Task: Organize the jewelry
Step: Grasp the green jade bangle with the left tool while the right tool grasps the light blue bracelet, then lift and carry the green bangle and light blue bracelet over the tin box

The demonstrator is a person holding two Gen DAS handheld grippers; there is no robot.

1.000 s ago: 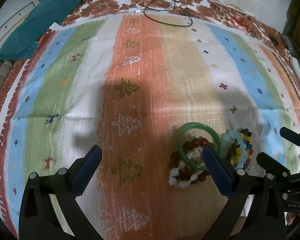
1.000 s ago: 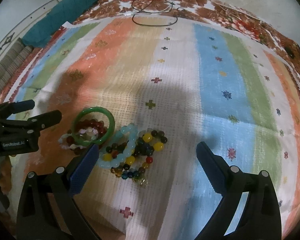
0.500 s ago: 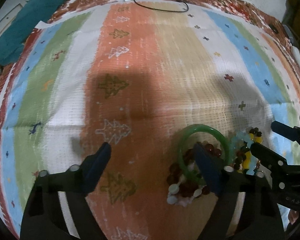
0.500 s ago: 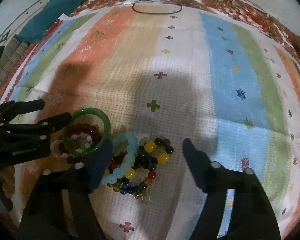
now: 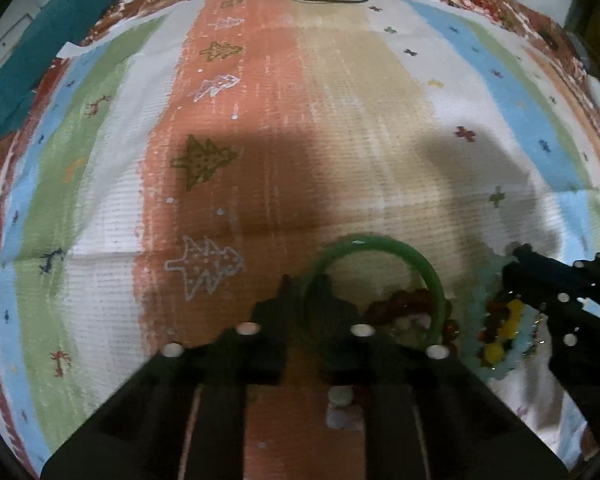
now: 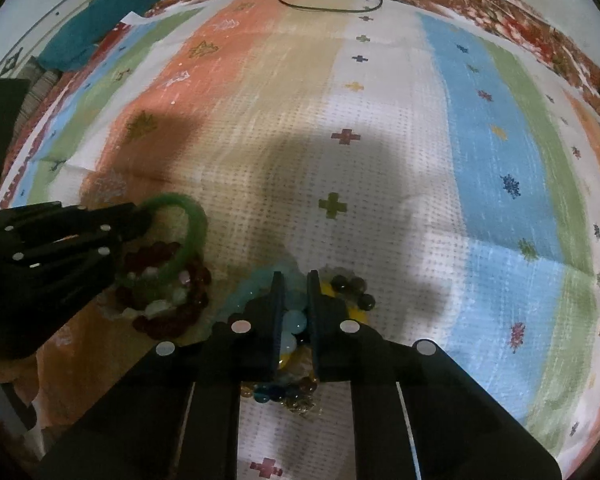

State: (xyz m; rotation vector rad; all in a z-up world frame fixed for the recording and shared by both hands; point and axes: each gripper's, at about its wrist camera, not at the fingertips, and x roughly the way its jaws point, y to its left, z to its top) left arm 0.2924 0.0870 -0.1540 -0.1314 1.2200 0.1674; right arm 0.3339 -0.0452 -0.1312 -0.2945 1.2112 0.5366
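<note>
Though dim, glossy green bangle (image 5: pixel 396 252) atop beads (image 5: pixel 404 304)

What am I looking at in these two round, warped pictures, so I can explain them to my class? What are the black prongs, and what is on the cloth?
No robot here: a person holds a two-finger gripper in each hand, each with a fisheye camera looking down along its fingers. One picture comes from each.

In the left view, the left gripper has closed on the rim of the green bangle. In the right view, the right gripper has closed on a pale blue bead bracelet in a mixed bead heap. Each gripper also appears at the edge of the other's picture.

Everything lies on a striped patterned cloth. A dark red bead bracelet sits by the bangle.
</note>
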